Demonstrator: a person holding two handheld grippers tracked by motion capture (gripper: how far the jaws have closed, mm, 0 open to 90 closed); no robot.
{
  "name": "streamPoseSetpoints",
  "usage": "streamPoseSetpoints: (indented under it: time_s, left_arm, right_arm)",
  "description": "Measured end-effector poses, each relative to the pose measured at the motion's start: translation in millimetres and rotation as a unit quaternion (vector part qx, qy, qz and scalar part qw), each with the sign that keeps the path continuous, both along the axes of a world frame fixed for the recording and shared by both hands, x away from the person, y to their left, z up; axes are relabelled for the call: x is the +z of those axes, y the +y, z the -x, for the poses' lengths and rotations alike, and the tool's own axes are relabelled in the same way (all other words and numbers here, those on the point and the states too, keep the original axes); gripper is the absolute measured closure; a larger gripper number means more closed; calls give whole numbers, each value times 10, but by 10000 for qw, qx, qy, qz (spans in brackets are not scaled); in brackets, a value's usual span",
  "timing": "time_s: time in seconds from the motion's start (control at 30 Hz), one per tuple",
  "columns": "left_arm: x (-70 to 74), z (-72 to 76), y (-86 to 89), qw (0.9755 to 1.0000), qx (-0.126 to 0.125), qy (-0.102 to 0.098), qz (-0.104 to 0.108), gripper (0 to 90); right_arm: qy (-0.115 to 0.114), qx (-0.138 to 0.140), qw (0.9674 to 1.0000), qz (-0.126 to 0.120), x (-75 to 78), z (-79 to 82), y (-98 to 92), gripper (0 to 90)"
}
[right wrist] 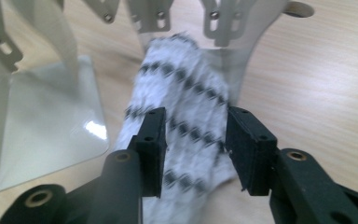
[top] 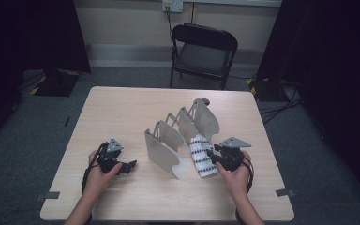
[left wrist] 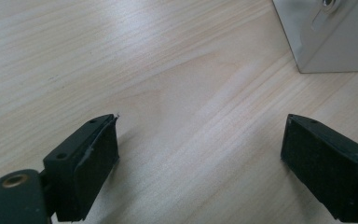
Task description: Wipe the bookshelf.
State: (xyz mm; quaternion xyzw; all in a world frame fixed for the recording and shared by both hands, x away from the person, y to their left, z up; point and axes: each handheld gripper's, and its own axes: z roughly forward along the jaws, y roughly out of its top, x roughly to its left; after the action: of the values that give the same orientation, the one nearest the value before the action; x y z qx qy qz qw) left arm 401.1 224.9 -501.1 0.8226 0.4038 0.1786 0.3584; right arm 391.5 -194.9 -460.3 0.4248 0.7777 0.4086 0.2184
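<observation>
Right gripper [right wrist: 193, 140] straddles a patterned cloth [right wrist: 186, 98] in the folding rack [top: 180, 133] — jaws partly open, not pinching — while the left gripper [left wrist: 200, 154] rests wide and empty on the table [top: 122, 112].

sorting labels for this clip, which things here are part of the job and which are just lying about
In the job:
- patterned cloth, between the right gripper jaws
- metal divider rack

Lying about:
- left gripper, jaws open over bare table
- folding chair behind

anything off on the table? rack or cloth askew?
The patterned cloth lies half in the metal rack, its near end spilling out onto the table between the right gripper fingers. The rack sits diagonally. No damage visible.
</observation>
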Motion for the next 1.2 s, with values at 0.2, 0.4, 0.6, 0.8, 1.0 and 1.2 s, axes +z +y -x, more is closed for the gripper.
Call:
streamPoseSetpoints:
  time_s: [0.2, 0.4, 0.6, 0.8, 1.0, 1.2]
  left_arm:
    - [0, 2, -1, 10000, 6, 1, -2, 108]
    - [0, 1, 0, 10000, 4, 2, -2, 108]
    - [1, 2, 0, 10000, 6, 2, -4, 108]
    - [0, 1, 0, 10000, 4, 3, -1, 108]
    - [0, 2, 0, 10000, 4, 2, -2, 108]
    - [-2, 4, -2, 10000, -1, -11, 17, 108]
  right_arm:
    - [50, 355, 9992, 202, -146, 8, 233, 512]
    - [274, 300, 9978, 520, -317, -121, 374, 553]
    - [396, 106, 9984, 379, -316, -165, 338, 762]
    - [481, -108, 9979, 419, -195, -204, 335, 808]
    - [127, -131, 9994, 294, 157, -224, 292, 808]
    - [-201, -136, 9995, 188, 604, -293, 293, 807]
